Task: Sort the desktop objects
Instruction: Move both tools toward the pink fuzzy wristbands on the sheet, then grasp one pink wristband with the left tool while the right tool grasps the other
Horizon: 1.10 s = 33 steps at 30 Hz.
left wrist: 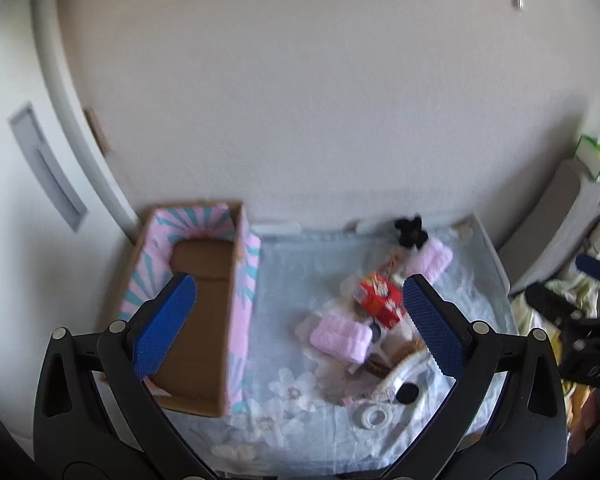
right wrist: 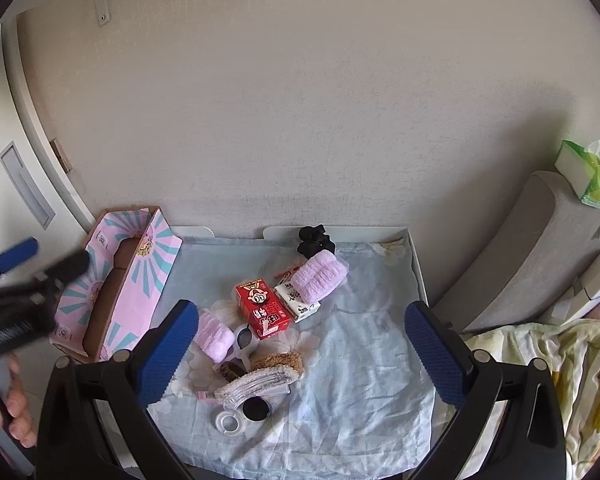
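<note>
A pink and teal cardboard box [right wrist: 116, 288] stands open at the table's left, and shows in the left wrist view [left wrist: 204, 300] with nothing in it. A heap lies mid-table: a red carton [right wrist: 262, 307], a white carton [right wrist: 298, 304], two pink fluffy rolls [right wrist: 319, 276] [right wrist: 214, 338], a black hair clip [right wrist: 315, 239], a brown scrunchie [right wrist: 278, 362], a clear hair claw [right wrist: 252, 386], a round black lid [right wrist: 256, 408] and a clear tape ring [right wrist: 230, 423]. My left gripper [left wrist: 300, 320] is open above the table. My right gripper [right wrist: 300, 344] is open above the heap. Both are empty.
A pale blue floral cloth [right wrist: 360, 360] covers the white tray-like table [right wrist: 416, 264] against the wall. A grey cushion [right wrist: 540, 248] with a green tissue pack [right wrist: 586, 178] stands at right. A yellow patterned blanket [right wrist: 560, 368] lies beside it.
</note>
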Each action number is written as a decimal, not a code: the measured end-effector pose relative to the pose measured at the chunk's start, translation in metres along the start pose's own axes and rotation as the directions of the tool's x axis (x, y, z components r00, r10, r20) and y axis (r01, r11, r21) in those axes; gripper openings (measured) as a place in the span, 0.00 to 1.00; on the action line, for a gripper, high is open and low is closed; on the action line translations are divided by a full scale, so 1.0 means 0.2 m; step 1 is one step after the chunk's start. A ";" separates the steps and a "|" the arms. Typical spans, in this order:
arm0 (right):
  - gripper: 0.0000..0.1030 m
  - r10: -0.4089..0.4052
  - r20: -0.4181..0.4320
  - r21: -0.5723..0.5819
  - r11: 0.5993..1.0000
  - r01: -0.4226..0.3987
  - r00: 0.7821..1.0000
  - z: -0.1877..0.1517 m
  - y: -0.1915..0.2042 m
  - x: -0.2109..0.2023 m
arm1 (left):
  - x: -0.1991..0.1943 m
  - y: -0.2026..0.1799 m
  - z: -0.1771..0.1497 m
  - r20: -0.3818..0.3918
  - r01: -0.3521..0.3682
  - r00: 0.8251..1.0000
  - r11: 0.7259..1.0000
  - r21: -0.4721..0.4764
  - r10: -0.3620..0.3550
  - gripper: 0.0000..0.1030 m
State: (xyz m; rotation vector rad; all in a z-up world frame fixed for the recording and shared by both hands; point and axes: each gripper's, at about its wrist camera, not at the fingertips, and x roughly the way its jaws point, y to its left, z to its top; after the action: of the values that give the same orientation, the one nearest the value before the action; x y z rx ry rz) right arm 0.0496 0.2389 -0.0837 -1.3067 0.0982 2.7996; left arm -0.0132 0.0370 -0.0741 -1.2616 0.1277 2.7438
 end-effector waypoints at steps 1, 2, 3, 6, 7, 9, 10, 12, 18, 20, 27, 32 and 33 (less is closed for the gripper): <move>1.00 0.005 -0.009 -0.004 1.000 -0.005 1.000 0.00 -0.01 0.02 | 0.05 -0.03 -0.03 -0.021 -0.005 1.000 1.000 0.013 0.005 1.00; 1.00 0.008 -0.018 -0.008 1.000 -0.008 1.000 0.00 -0.02 0.04 | 0.09 -0.05 -0.06 -0.039 0.003 0.999 1.000 0.019 -0.003 1.00; 1.00 0.011 -0.033 -0.010 1.000 -0.011 0.999 0.00 -0.04 0.08 | 0.12 -0.08 -0.09 -0.053 0.014 0.999 1.000 0.027 -0.012 1.00; 1.00 0.021 -0.072 -0.004 1.000 -0.022 0.997 0.00 -0.09 0.17 | 0.22 -0.15 -0.15 -0.078 0.026 0.997 0.998 0.063 -0.021 1.00; 1.00 0.027 -0.081 -0.004 1.000 -0.028 0.996 0.00 -0.12 0.20 | 0.25 -0.16 -0.17 -0.088 0.025 0.996 0.997 0.069 -0.019 1.00; 1.00 0.038 -0.099 -0.007 0.999 -0.039 0.994 0.00 -0.15 0.29 | 0.31 -0.18 -0.19 -0.109 0.024 0.994 0.997 0.075 -0.016 1.00; 1.00 0.038 -0.106 -0.010 0.999 -0.039 0.994 0.01 -0.17 0.34 | 0.36 -0.18 -0.20 -0.112 0.015 0.994 0.997 0.081 -0.006 1.00; 1.00 0.032 -0.109 -0.025 0.999 -0.035 0.994 0.00 -0.19 0.45 | 0.46 -0.19 -0.23 -0.137 0.003 0.991 0.997 0.083 0.008 1.00; 1.00 0.026 -0.192 -0.025 0.999 -0.032 0.981 -0.02 -0.24 0.84 | 0.72 -0.21 -0.31 -0.198 -0.050 0.978 0.996 0.068 0.063 1.00; 1.00 0.045 -0.214 -0.004 0.999 -0.047 0.976 -0.03 -0.26 0.95 | 0.79 -0.21 -0.35 -0.208 -0.063 0.975 0.996 0.070 0.077 1.00; 1.00 0.066 -0.246 0.019 0.998 -0.063 0.967 -0.02 -0.24 1.15 | 0.93 -0.21 -0.44 -0.250 -0.062 0.965 0.996 0.059 0.075 1.00; 1.00 0.111 -0.259 0.063 0.993 -0.098 0.960 -0.01 -0.23 1.23 | 0.95 -0.21 -0.47 -0.246 -0.045 0.968 0.998 0.041 0.053 1.00; 1.00 0.122 -0.263 0.073 0.992 -0.107 0.957 -0.01 -0.22 1.23 | 0.96 -0.22 -0.47 -0.246 -0.040 0.968 0.998 0.038 0.048 1.00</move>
State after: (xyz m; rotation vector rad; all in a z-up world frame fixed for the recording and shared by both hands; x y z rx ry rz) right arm -0.1037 0.2879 -0.2763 -1.7085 0.2727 2.6686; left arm -0.0615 0.0828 -0.2826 -1.6048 0.2252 2.5963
